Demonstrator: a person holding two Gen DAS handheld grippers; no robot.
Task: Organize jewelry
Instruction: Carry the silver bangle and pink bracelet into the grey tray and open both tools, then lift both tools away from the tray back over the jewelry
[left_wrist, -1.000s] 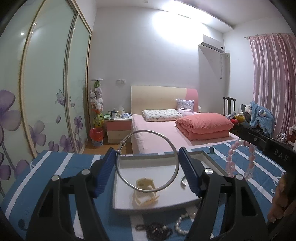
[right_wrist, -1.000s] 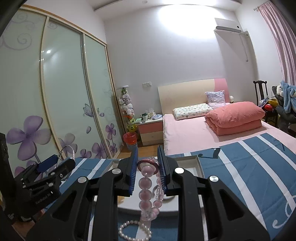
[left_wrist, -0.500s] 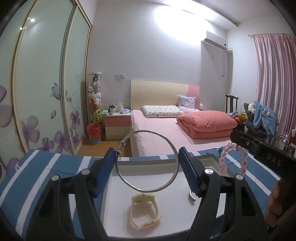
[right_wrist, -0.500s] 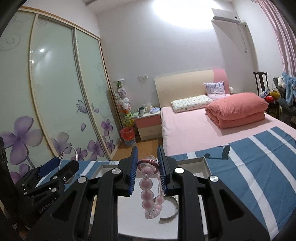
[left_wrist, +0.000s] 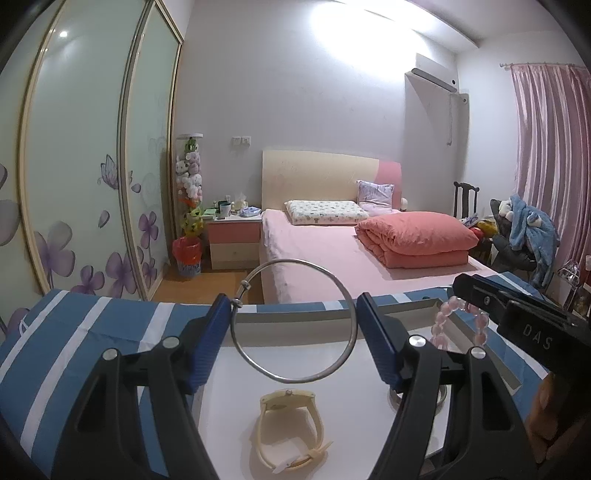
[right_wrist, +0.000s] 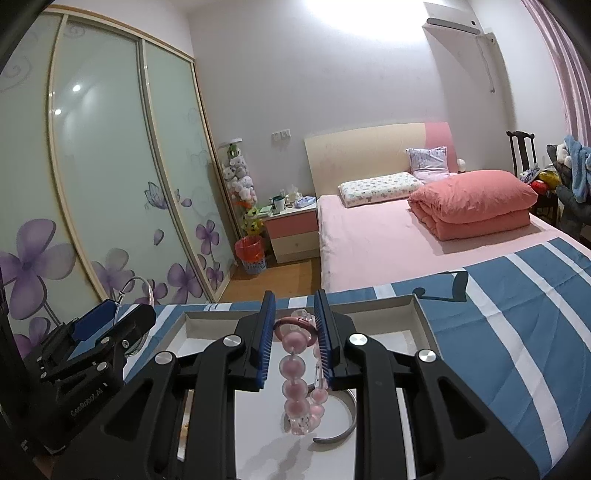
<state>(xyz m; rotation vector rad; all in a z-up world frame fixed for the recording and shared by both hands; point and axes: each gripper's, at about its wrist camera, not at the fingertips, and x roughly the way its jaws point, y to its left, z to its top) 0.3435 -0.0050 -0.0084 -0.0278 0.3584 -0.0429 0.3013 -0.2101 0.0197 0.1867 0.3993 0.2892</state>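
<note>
Left tool (left_wrist: 293, 325): clamped on a silver bangle (left_wrist: 293, 321) — held upright above the white tray (left_wrist: 332, 323).
Right tool (right_wrist: 294, 341): clamped on a pink bead bracelet (right_wrist: 295, 373) — dangling over the tray.
Tray floor: cream watch (left_wrist: 290, 430).

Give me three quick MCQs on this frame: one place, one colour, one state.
1. Where does the cream watch lie?
A. in the white tray
B. on the pillow
C. on the nightstand

2. What colour are the beads of the bracelet in the right gripper?
A. green
B. pink
C. black

3. What is the left gripper doing?
A. hanging open, holding nothing
B. gripping the watch
C. holding the silver bangle

A: the watch rests on the tray floor.
B: pale pink beads hang between the pads.
C: both pads press the bangle's sides.
</note>
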